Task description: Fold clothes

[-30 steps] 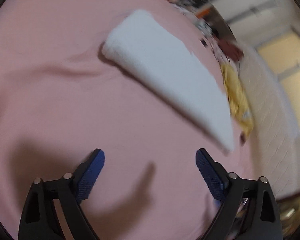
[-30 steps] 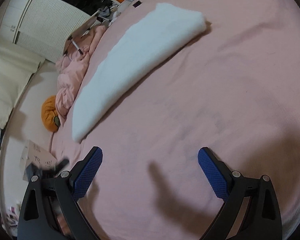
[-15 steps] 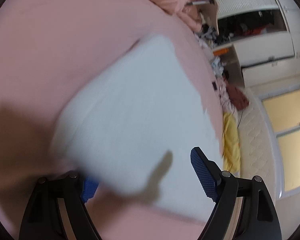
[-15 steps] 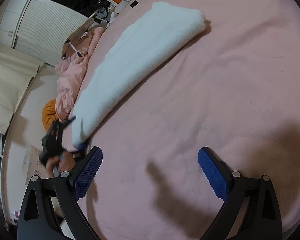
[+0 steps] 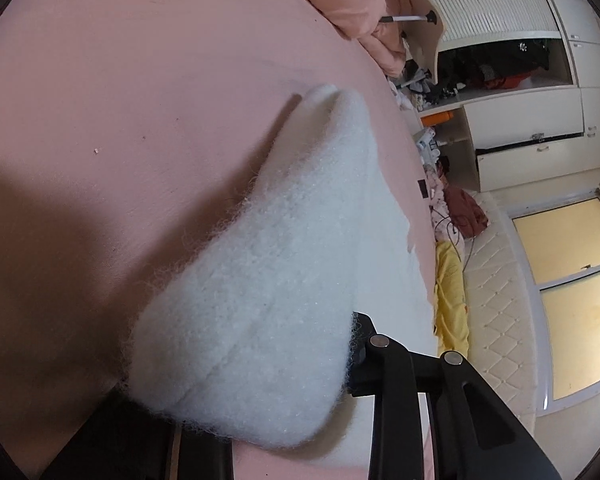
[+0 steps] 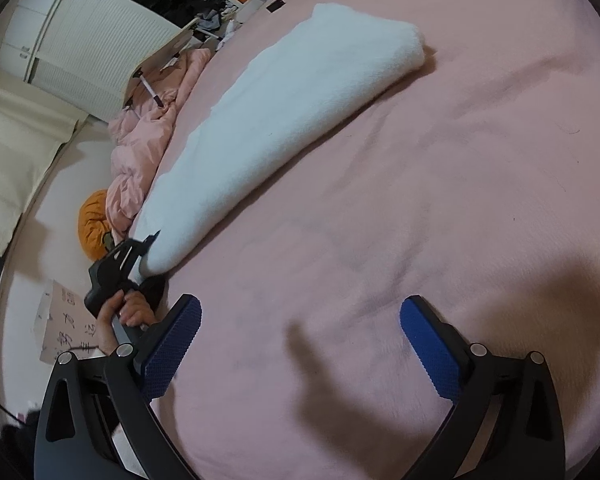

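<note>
A white fluffy garment point(image 6: 284, 120), folded into a long band, lies across the pink bed sheet point(image 6: 440, 200). In the left wrist view its near end point(image 5: 260, 300) fills the space between my left gripper's jaws and hides the blue pads. My left gripper point(image 6: 140, 252) shows in the right wrist view at the band's lower left end, closed around that end. My right gripper point(image 6: 300, 348) is open and empty, low over bare sheet in front of the band.
A crumpled pink duvet point(image 6: 148, 132) and an orange cushion point(image 6: 92, 224) lie at the bed's left side. Yellow clothes point(image 5: 452, 300) lie at the far end. A wardrobe and cluttered shelves point(image 5: 500, 72) stand beyond the bed.
My left gripper moved forward onto the garment's end and closed on it; the blue pads are now hidden in the fabric. My right gripper stayed open and hardly moved.
</note>
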`<state>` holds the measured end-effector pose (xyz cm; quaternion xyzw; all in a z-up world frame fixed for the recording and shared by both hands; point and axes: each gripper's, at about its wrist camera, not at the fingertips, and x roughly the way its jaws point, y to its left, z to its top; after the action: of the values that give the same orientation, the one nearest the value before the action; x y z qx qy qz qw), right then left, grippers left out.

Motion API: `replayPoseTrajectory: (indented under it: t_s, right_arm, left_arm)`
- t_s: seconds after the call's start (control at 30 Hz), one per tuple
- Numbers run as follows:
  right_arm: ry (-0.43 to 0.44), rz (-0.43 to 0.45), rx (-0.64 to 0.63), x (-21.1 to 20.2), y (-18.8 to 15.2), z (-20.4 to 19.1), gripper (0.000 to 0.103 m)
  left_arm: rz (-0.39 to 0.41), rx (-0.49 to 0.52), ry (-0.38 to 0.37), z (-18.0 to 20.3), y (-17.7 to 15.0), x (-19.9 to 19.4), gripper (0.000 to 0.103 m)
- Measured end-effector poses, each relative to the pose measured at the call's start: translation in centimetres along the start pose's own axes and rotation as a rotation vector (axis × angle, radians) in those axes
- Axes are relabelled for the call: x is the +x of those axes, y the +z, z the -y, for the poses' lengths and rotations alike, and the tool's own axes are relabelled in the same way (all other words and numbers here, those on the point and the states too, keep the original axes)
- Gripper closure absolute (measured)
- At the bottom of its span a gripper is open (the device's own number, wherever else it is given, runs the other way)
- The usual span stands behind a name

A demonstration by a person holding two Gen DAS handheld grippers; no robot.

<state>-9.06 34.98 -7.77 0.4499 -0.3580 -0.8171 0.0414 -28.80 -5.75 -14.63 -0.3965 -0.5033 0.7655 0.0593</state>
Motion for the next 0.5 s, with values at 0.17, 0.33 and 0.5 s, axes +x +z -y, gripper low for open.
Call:
replayPoseTrajectory:
  t_s: [0.17, 0.33, 0.5]
  right_arm:
    - [-0.093, 0.151, -0.2, 1.0, 6.0, -5.3, 0.003]
    - [-0.325, 0.311, -0.511, 7.1, 14.7, -12.6, 0.003]
    - [-0.482, 0.253, -0.657, 15.8, 19.7, -15.1, 0.003]
  left_arm:
    - [0.006, 0.039, 0.01, -0.2, 0.1, 0.1, 0.075]
    - [0.0, 0.09, 0.025, -0.2, -0.2, -0.2, 0.075]
    - [0.002, 0.119, 0.025, -0.4, -0.3, -0.4, 0.075]
